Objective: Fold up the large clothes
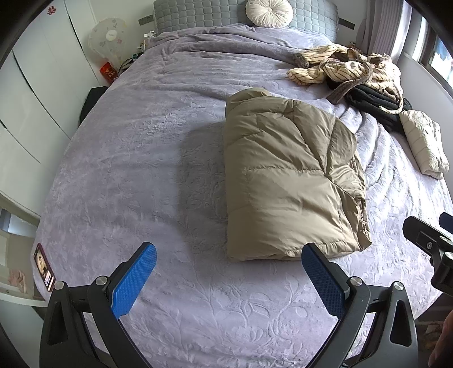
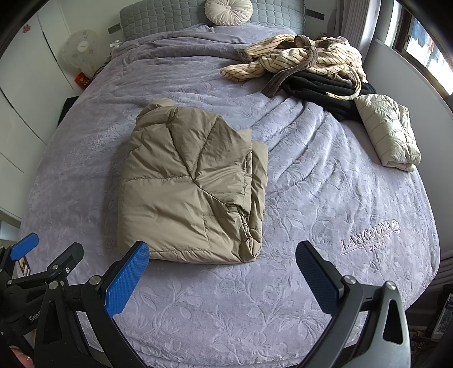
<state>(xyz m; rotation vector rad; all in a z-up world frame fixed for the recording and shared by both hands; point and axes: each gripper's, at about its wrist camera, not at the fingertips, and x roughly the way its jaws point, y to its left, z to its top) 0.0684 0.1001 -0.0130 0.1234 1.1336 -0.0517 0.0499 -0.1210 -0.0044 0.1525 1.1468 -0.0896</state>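
A tan puffer jacket (image 1: pixel 291 178) lies folded into a thick rectangle on the purple bedspread (image 1: pixel 141 169); it also shows in the right wrist view (image 2: pixel 189 186). My left gripper (image 1: pixel 229 263) is open and empty, held above the bedspread just in front of the jacket's near edge. My right gripper (image 2: pixel 222 260) is open and empty, also just short of the jacket's near edge. The left gripper shows at the left edge of the right wrist view (image 2: pixel 25 246), and part of the right gripper shows at the right edge of the left wrist view (image 1: pixel 430 240).
A heap of striped cream and black clothes (image 2: pixel 308 65) lies at the far right of the bed. A folded cream puffer (image 2: pixel 388 133) lies beside it. A round cushion (image 2: pixel 228 11) leans on the grey headboard. A phone (image 1: pixel 44 267) lies at the bed's left edge. A fan (image 2: pixel 80 51) stands at the left.
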